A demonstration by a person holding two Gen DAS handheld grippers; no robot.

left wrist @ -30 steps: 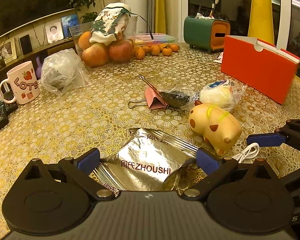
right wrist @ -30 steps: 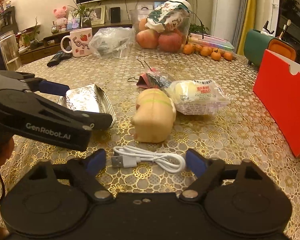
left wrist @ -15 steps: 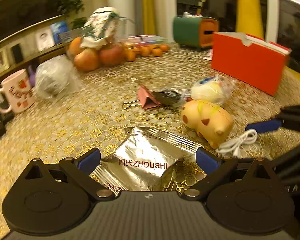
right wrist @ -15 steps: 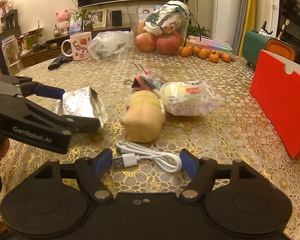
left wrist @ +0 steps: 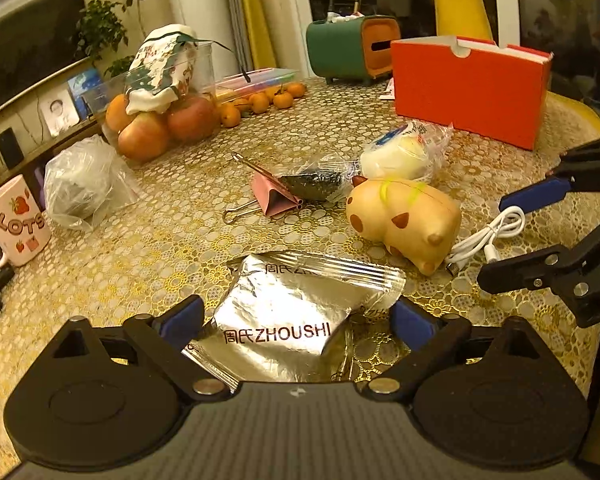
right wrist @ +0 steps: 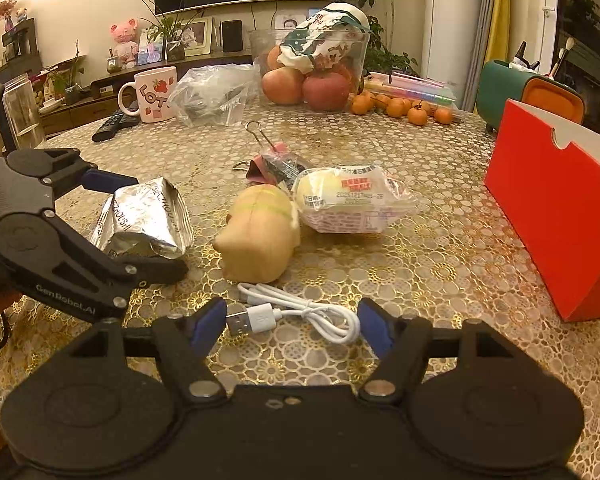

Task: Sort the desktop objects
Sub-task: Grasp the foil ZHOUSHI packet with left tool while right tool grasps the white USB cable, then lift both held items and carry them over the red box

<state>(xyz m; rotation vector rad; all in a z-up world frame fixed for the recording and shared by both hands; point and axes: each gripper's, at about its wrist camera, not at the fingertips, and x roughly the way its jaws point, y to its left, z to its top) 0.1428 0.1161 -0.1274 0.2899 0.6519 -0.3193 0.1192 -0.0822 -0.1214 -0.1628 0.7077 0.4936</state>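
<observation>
A silver foil packet lies between the pads of my left gripper. The jaws are closing, and the pads press on its two ends. In the right wrist view the packet is buckled and raised off the tablecloth. My right gripper is open around a coiled white USB cable, with small gaps at both pads. Just beyond the cable sits a tan pig toy. Behind the pig lie a wrapped white bun, a dark wrapped snack and a pink binder clip.
A red box stands open-topped at the right. Along the back are a clear fruit container, small tangerines, a crumpled plastic bag, a strawberry mug, a remote and a green and orange holder.
The left gripper has rolled and narrowed on the foil packet, which went from lying flat to buckled upward. The right gripper has edged closer to the cable, its jaws slightly narrower.
</observation>
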